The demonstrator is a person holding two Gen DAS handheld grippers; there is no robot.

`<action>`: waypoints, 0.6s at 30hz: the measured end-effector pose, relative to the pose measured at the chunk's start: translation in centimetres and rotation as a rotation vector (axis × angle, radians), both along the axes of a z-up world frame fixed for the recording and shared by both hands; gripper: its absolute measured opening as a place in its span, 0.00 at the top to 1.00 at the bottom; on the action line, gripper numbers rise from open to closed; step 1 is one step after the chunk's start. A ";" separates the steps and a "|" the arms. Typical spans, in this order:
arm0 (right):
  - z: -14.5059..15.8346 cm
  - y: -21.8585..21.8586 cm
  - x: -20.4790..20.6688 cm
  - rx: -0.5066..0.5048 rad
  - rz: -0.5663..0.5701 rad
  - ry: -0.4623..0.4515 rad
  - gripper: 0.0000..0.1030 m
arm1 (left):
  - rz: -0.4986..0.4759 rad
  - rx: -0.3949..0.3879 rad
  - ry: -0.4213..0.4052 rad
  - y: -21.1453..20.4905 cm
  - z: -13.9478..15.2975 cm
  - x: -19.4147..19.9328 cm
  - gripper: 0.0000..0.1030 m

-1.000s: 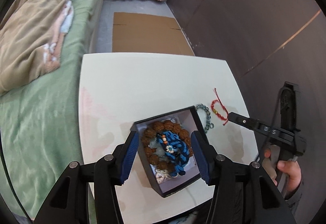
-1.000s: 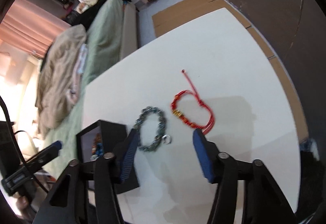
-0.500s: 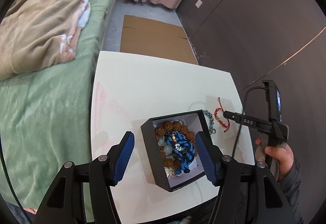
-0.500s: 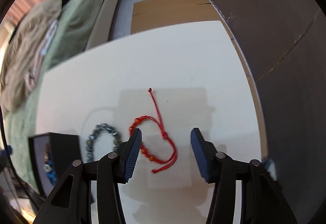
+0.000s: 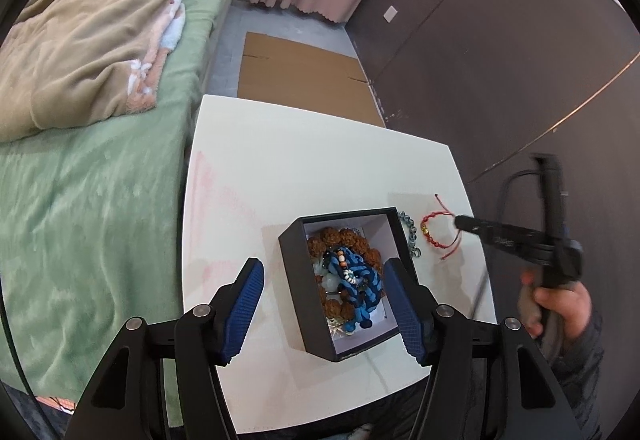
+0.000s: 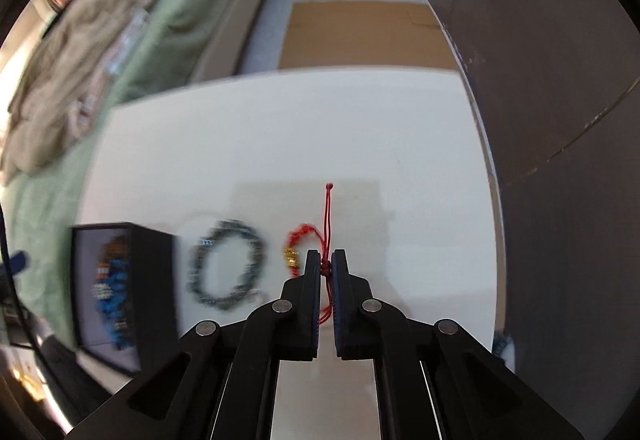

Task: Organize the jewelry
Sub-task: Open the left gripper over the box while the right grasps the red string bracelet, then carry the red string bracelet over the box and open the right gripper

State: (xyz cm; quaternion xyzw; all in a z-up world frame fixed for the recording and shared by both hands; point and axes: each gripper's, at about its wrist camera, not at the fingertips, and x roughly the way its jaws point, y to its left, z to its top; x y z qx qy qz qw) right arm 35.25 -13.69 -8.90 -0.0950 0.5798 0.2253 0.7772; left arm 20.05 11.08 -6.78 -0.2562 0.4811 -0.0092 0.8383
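Lying on white table (image 5: 304, 168), lower right of the left view: red cord bracelet (image 6: 304, 240) with gold bead, just beside grey chain bracelet (image 6: 226, 266), that one resting against the right wall of black box (image 5: 298, 296) holding blue cord piece (image 5: 358, 280) and brown bead string (image 5: 340, 238). Pinching the red cord at its knot, low centre of the right view: right tongs (image 6: 327, 267), pads closed down to a sliver on the cord. Hovering spread wide over the box's near end, gripping nothing: left tongs (image 5: 322, 304). Showing at upper left: green bed (image 5: 92, 208).
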 end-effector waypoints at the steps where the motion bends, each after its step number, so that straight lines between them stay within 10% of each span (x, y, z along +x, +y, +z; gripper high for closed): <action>1: 1.1 -0.1 -0.4 0.020 0.005 -0.012 0.94 | 0.002 -0.002 -0.001 0.1 0.0 -0.1 0.39; 18: 8.4 6.1 -8.1 0.192 0.150 -0.077 0.94 | 0.027 0.023 -0.074 1.8 1.9 -3.8 0.13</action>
